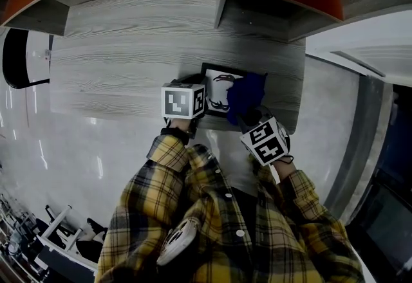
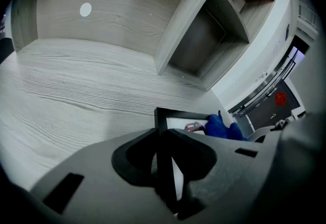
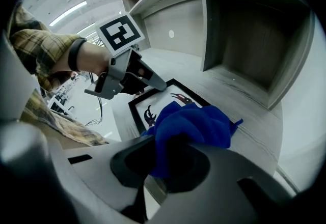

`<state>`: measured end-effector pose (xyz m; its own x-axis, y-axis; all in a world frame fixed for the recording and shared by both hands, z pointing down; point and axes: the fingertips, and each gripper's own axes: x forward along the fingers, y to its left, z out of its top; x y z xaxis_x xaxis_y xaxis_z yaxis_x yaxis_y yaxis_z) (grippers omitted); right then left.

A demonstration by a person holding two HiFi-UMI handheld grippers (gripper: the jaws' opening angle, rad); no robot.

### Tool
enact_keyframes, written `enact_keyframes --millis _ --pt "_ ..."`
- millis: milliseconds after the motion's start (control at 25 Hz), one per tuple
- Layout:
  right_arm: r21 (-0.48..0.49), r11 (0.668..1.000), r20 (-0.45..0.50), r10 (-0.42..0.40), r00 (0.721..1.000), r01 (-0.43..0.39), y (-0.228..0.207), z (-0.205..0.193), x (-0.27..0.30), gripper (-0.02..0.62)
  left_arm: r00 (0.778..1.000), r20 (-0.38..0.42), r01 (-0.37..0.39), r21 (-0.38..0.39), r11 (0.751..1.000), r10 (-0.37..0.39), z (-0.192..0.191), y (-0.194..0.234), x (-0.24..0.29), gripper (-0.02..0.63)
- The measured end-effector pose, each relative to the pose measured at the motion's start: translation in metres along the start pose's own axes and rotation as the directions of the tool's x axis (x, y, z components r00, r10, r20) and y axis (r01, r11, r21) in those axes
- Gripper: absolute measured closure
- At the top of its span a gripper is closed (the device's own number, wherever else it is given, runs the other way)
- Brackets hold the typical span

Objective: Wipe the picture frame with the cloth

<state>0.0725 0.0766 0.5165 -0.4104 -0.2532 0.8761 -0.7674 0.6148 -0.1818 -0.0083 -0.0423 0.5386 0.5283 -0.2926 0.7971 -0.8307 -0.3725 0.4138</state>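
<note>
Picture frame (image 1: 215,90) is lying flat on the grey desk (image 1: 129,50). The left gripper (image 2: 165,164) is clamping its nine-o'clock edge, and the right gripper (image 3: 168,167) is pinching the blue cloth (image 3: 191,123), resting it over the three-o'clock side.

Your left gripper (image 1: 195,82) at the picture frame (image 1: 220,77), your right gripper (image 1: 248,116) with the blue cloth (image 1: 248,94) over its right side, grey desk (image 1: 129,63) beneath.

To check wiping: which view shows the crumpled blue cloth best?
Right gripper view: the crumpled blue cloth fills its centre, clamped in the right gripper. The head view shows a small dark patch; the left gripper view, a distant bit.
</note>
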Motion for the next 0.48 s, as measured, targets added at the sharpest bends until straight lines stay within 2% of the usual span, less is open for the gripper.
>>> enact_keyframes --millis 160,320,480 --pt "-0.007 1.0 -0.019 0.028 0.999 -0.028 0.016 -0.012 -0.003 0.543 0.998 0.015 0.057 -0.012 0.998 -0.057 -0.011 0.001 0.019 0.529" --pt "-0.01 0.999 -0.024 0.04 0.999 -0.041 0.02 -0.014 -0.007 0.543 0.999 0.004 0.035 -0.003 0.999 -0.035 -0.008 0.001 0.013 0.529" --pt "0.02 1.0 0.113 0.009 0.994 -0.011 0.004 0.028 -0.026 0.543 0.999 0.009 0.047 0.0 0.999 -0.047 -0.008 -0.001 0.014 0.529"
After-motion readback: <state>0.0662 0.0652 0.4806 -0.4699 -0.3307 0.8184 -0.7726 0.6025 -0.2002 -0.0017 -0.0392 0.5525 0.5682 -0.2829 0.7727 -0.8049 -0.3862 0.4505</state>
